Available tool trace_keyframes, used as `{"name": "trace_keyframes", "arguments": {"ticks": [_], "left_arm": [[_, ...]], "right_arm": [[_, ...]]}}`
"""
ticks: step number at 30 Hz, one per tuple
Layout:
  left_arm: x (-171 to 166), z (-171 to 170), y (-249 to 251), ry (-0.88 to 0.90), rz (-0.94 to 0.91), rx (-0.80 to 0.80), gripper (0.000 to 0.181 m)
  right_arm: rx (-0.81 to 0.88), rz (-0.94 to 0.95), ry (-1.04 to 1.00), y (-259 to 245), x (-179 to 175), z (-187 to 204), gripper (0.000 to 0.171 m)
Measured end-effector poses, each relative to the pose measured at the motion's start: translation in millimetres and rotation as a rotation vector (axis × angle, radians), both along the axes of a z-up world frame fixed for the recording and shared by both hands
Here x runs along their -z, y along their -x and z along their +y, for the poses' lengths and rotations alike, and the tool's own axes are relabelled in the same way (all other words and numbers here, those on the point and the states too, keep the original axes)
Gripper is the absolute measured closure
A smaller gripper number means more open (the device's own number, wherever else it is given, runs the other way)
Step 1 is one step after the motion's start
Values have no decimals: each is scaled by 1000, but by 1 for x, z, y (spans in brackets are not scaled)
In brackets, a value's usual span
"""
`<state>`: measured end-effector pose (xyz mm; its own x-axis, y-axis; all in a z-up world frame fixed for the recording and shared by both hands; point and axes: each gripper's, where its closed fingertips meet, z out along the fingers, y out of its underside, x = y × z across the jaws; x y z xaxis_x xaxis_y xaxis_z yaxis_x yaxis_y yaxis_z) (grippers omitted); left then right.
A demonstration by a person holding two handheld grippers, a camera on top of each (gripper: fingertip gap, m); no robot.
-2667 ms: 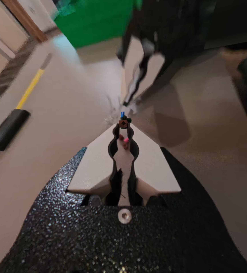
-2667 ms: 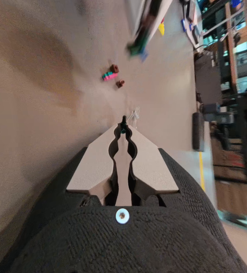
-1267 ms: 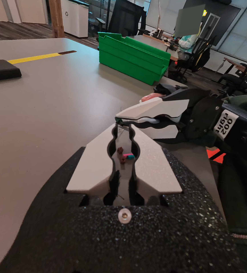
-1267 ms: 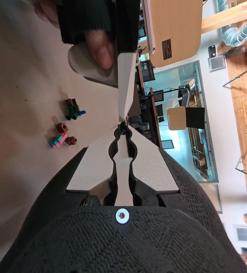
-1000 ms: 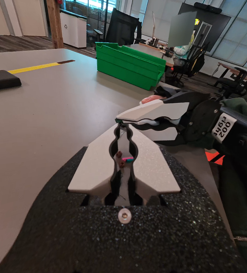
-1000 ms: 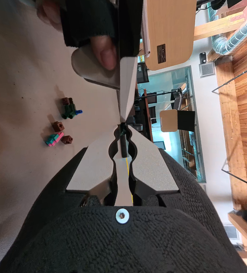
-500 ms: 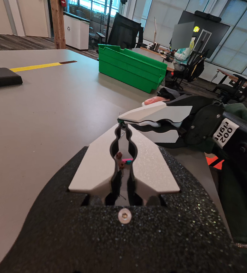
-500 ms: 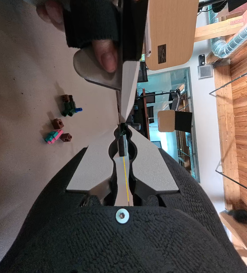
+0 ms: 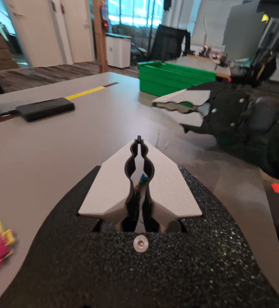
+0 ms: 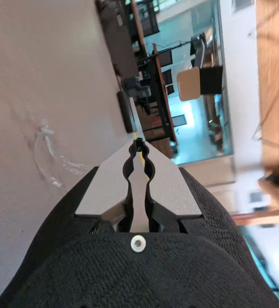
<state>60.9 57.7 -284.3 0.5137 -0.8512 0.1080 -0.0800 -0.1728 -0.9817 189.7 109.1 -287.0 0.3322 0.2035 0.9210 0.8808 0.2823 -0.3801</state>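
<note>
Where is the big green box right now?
In the left wrist view, the green bin sits far back on the grey table, right of the yellow tape stripe.

The right gripper (image 10: 139, 143) had its jaws pinched on a small dark green piece (image 10: 139, 144) above the grey desk (image 10: 60, 83).

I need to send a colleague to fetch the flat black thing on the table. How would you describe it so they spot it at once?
On the big grey table, follow the yellow tape stripe toward its near end. The flat black slab lies right there, far left of the green bin. It is the only low, dark, rounded-cornered block lying on the tabletop.
</note>
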Motion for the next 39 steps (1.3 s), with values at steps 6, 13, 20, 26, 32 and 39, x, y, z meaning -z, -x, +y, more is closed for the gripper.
{"name": "trace_keyframes", "arguments": {"ticks": [6, 13, 20, 26, 32, 39], "left_arm": [[-21, 29, 55, -73, -57, -217, 180], [-99, 29, 258, -163, 141, -857, 179], [-67, 45, 378, 228, 363, -1104, 73], [-68, 45, 326, 316, 219, -946, 74], [-79, -15, 59, 247, 132, -143, 108], [-54, -56, -70, -483, 476, -116, 136]], "right_arm": [[-100, 67, 4, 22, 0, -7, 166], [-221, 146, 40, 40, 4, -12, 166], [-286, 125, 55, 51, 11, -16, 166], [-401, 215, 32, 57, -5, -32, 166], [-889, 681, 404, 77, -37, -91, 166], [-1238, 1484, 1072, 38, -83, -87, 167]]}}
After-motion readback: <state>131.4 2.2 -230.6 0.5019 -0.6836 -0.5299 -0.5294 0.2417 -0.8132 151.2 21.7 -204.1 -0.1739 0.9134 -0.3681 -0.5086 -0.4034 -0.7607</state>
